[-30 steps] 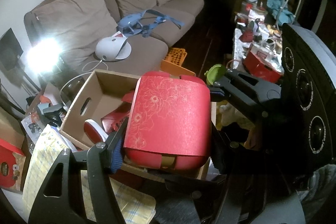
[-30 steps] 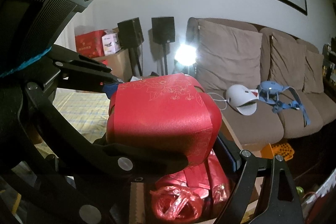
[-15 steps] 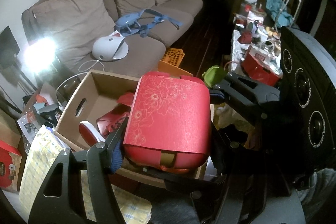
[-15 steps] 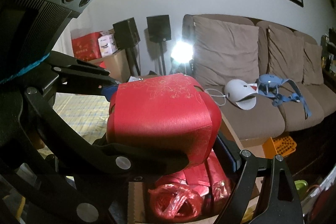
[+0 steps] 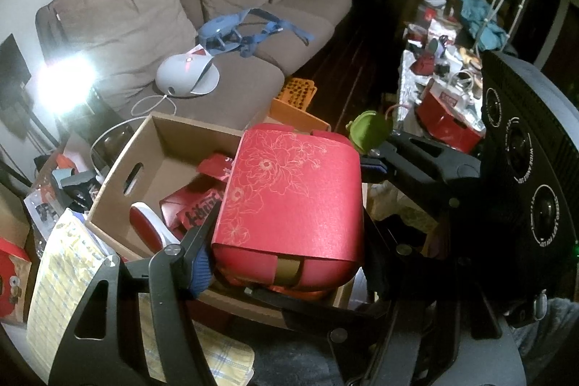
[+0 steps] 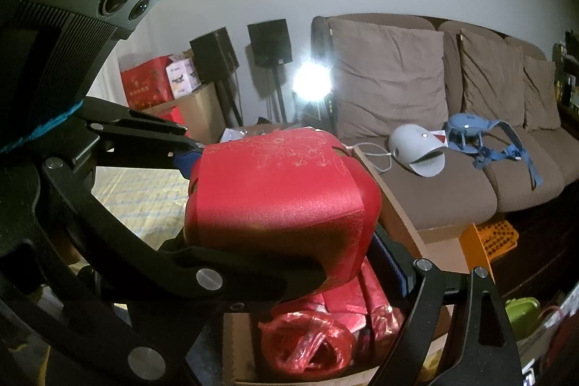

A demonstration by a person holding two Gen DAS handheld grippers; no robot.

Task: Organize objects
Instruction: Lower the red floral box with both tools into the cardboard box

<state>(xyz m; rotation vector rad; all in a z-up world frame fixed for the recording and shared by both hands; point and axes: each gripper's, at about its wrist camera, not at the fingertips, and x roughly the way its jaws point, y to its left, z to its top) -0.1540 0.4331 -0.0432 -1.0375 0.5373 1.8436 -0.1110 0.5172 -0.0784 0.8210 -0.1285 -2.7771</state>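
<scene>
A red gift box [image 5: 293, 201] with a gold flower pattern is held in the air above an open cardboard box [image 5: 152, 147], gripped from two sides at once. The left gripper [image 5: 289, 241] has one blue-padded finger pressed to the box's left side; its other finger is hidden behind the box and the other tool, so that contact cannot be seen. The right gripper [image 6: 365, 241] reaches in from the right in the left camera's view, and in its own view one finger lies against the box's near right corner while the second is blocked by the left gripper's black arm. Both sets of fingers stand wide and appear clamped on the red gift box. Under it, the cardboard box holds red packets and a crinkled red bag [image 6: 311, 346], partly covered, their print too small to read. A brown sofa [image 5: 231, 24] behind carries a white dome-shaped device [image 5: 186, 76] and a blue strapped item [image 5: 239, 31]. A bright lamp [image 5: 68, 85] washes out its surroundings, and the cluttered table [image 5: 445, 89] at right is too dark to sort out.
</scene>
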